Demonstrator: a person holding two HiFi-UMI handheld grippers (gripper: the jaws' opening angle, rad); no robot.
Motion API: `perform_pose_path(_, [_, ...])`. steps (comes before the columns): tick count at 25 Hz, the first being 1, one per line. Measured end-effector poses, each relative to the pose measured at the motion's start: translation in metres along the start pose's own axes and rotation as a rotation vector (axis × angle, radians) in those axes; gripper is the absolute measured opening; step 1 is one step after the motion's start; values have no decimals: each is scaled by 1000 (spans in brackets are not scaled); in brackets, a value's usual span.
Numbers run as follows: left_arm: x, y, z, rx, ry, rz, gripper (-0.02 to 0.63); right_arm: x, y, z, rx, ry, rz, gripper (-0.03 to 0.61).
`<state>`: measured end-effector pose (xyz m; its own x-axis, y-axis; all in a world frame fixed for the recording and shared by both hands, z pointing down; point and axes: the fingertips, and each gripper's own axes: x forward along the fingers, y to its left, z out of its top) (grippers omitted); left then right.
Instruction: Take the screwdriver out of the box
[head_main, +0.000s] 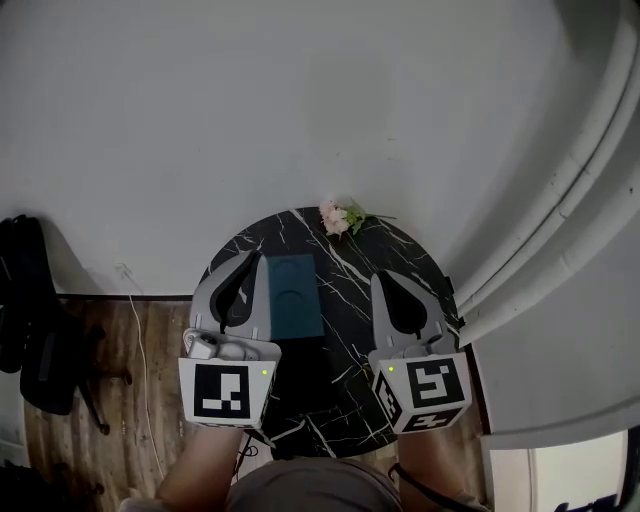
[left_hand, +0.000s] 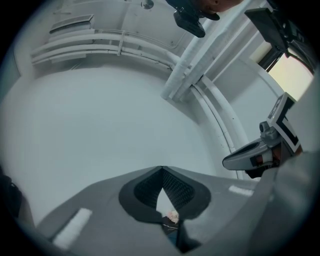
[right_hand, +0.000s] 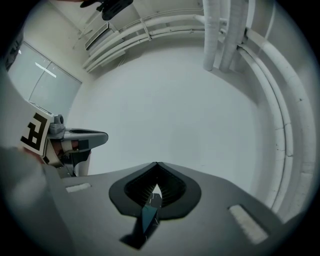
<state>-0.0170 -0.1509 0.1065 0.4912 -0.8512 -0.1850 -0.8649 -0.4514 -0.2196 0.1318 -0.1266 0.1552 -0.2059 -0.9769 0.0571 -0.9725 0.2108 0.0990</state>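
Head view: left gripper (head_main: 250, 258) and right gripper (head_main: 386, 276) hang about level above a round black marble table (head_main: 350, 270), one on either side of a dark teal box (head_main: 292, 297). Both pairs of jaws are clenched tip to tip on nothing, likely a ready pose before the work starts. The box lies flat and looks closed. Screwdriver not visible, presumably inside. Pink flowers (head_main: 338, 217) at the table's far edge. White wall behind, wood floor (head_main: 90, 420) left, white pipes (head_main: 560, 230) right.

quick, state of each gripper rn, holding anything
Left gripper: closed, tips together, holding nothing.
Right gripper: closed, tips together, holding nothing.
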Motion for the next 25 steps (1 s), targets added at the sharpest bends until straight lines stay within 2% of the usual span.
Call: perform_pose_path(25, [-11,-8,-3,5,15,-26,0,-11,11,1,-18,-33,-6,23])
